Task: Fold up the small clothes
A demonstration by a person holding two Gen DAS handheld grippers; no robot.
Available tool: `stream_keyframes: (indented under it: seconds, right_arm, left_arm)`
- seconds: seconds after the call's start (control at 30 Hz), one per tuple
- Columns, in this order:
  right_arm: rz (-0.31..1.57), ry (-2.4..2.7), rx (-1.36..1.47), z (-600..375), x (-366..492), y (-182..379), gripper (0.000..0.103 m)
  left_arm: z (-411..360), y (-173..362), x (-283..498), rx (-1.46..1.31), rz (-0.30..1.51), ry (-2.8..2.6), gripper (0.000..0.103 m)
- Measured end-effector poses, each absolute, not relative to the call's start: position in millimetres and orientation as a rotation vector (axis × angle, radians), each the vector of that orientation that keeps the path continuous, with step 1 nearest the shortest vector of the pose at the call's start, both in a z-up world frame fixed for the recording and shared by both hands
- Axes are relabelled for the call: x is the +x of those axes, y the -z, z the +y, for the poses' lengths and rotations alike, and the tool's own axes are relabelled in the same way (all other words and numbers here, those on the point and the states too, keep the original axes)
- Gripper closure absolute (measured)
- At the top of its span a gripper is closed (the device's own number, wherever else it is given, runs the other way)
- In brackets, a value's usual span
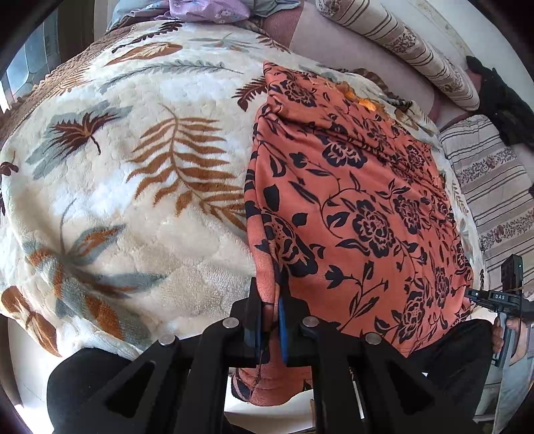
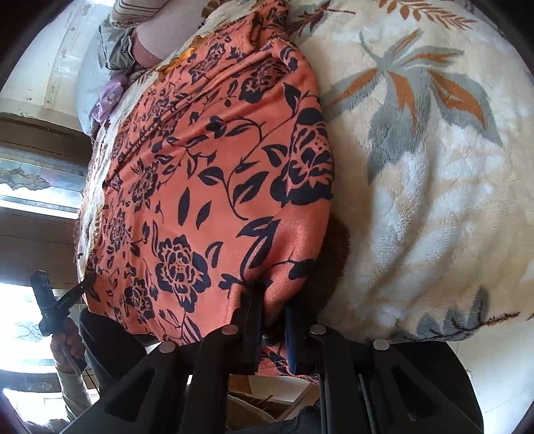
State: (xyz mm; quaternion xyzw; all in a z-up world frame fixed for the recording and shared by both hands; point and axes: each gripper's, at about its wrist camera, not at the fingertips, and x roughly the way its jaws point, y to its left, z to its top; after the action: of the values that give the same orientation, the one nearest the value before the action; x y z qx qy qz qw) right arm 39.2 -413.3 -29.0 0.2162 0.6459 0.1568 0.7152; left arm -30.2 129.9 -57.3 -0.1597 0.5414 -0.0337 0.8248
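I've got bright daylight in both views; window (image 2: 36,200) at 9 o'clock in right wrist view is blown out w/ glare. Heavy fisheye bending, black vignette at corners. Centre's sharp, edges soft.

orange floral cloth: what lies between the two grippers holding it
Only the orange floral cloth spans from left gripper to right gripper, seen in the left wrist view.

Left of the orange floral garment (image 1: 360,200), the leaf-print blanket (image 1: 133,173) lies bare and open from the near edge to the far side. At the far left a lilac cloth heap (image 1: 207,11) blocks the way. Striped pillows (image 1: 400,43) line the far right edge, close beside the garment.
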Motion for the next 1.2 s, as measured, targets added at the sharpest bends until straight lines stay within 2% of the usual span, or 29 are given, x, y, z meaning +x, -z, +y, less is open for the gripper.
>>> stream_keyframes:
  seconds: [0.13,0.27,0.47,0.7,0.73,0.87,0.97,1.07,1.13,1.17,1.2]
  right_arm:
    - [1.352,-0.381,0.559,-420.2,39.0,9.2,0.092]
    - [1.399,-0.354,0.552,-419.8,36.6,23.4,0.092]
    - [1.399,-0.362,0.549,-419.4,35.8,26.4,0.092]
    - [1.386,-0.375,0.591,-419.8,36.6,26.1,0.092]
    - [1.404,-0.365,0.607,-421.7,36.6,30.4,0.089]
    - [1.448,-0.363,0.63,-424.3,37.6,38.4,0.088]
    - [1.5,-0.352,0.595,-420.9,37.3,45.1,0.08]
    - [1.507,-0.362,0.55,-416.0,39.1,44.4,0.079]
    - [1.489,-0.375,0.54,-412.9,40.3,39.6,0.084]
    - [1.471,-0.383,0.557,-412.5,41.1,35.5,0.092]
    - [1.443,-0.391,0.585,-413.5,42.2,29.4,0.093]
  left_arm:
    - [131.9,54.5,-36.7,-0.336,1.146,0.065,0.095]
    - [133.9,78.9,-47.7,-0.348,1.228,0.033,0.095]
    - [133.4,76.0,-57.9,-0.347,1.211,0.029,0.096]
    - [122.5,18.1,-58.0,-0.277,1.03,0.062,0.096]
    - [120.4,20.8,-55.5,-0.27,1.041,0.067,0.096]
    - [124.6,60.2,-48.8,-0.323,1.153,0.046,0.096]
    - [127.6,88.2,-50.0,-0.33,1.224,0.008,0.096]
    - [130.5,90.2,-47.4,-0.351,1.231,0.019,0.096]
    - [131.1,79.4,-45.5,-0.339,1.195,0.025,0.097]
    - [132.4,69.6,-45.3,-0.351,1.161,0.04,0.097]
    - [134.0,58.6,-44.4,-0.365,1.127,0.057,0.097]
